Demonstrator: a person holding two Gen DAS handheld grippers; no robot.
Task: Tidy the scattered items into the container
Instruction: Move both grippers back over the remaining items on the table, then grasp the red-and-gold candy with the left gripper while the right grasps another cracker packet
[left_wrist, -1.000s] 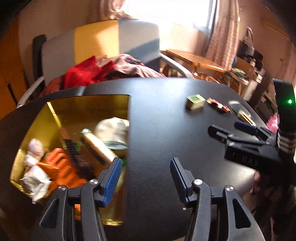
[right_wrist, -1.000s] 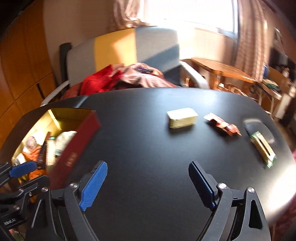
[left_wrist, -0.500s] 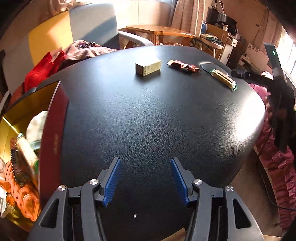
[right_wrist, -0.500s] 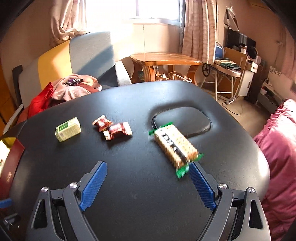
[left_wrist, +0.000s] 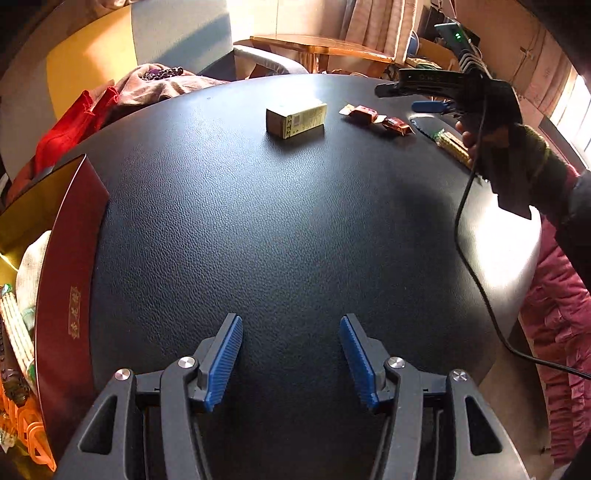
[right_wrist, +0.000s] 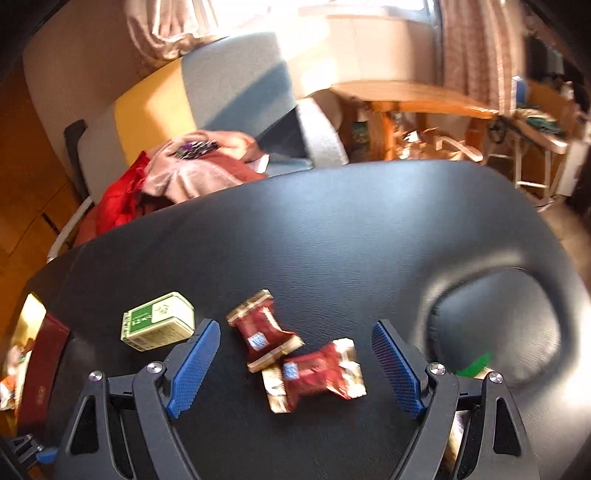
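Right gripper (right_wrist: 295, 363), jaws closing, straddles two red wrappers (right_wrist: 295, 363) untouched near the black surface's (left_wrist: 277, 221) far edge; left gripper (left_wrist: 291, 360) released over bare middle.

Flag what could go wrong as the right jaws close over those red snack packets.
The right gripper is closing with two overlapping red packets between its jaws, so it may pinch one and drag or drop the other. The small green box lies just outside the left finger and could get nudged.
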